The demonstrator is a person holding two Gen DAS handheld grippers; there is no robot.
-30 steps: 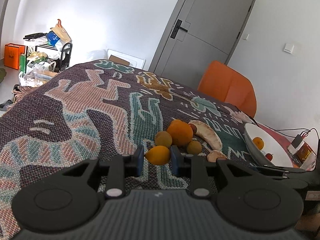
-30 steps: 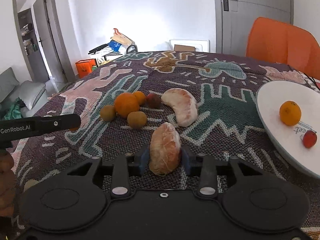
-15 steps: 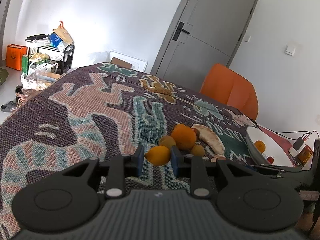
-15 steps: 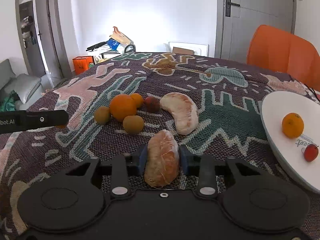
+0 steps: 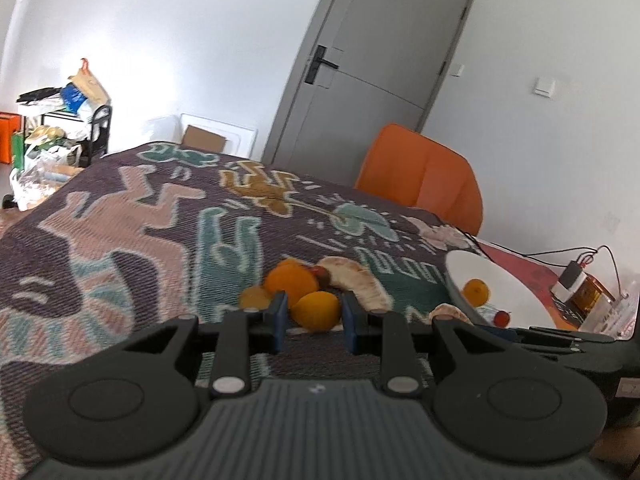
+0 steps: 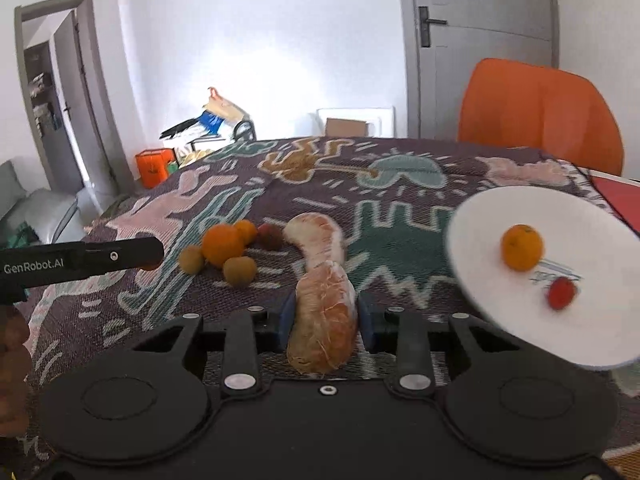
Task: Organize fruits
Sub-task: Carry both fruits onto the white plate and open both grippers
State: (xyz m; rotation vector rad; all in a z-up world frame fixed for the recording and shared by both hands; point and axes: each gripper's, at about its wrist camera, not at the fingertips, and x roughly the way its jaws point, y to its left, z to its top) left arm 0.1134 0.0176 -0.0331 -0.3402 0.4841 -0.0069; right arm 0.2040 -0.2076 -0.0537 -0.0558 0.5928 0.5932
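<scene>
My left gripper (image 5: 314, 315) is clamping one small yellow-orange fruit (image 5: 315, 310) between its blue pads, lifted above the patterned cloth (image 5: 132, 216) covering the counter. My right gripper (image 6: 325, 316) is gripping one peeled pomelo segment (image 6: 325, 320), which is standing lengthwise between the pads with its near end hanging toward the camera.

I am counting the fruit lying on the cloth through the right wrist camera. There is one big orange (image 6: 222, 243), with one smaller orange (image 6: 247, 230) touching it from behind. Two dull green-brown round fruits are sitting by it: one (image 6: 191, 259) at its left and one (image 6: 239, 271) in front. One dark red fruit (image 6: 270, 236) is lying between the oranges and a second, curved pomelo segment (image 6: 318, 238), which is resting just beyond the piece I am holding. That is making six loose pieces in the cluster.

The white plate (image 6: 560, 332) is sitting to the right, near the cluster but apart from it. It is carrying two things: one orange (image 6: 522, 247) and one small red fruit (image 6: 562, 293), close to each other; motion blur is keeping me from telling whether they touch.

Behind the counter one orange chair (image 6: 536, 114) is standing in front of a grey door (image 6: 484, 36).
</scene>
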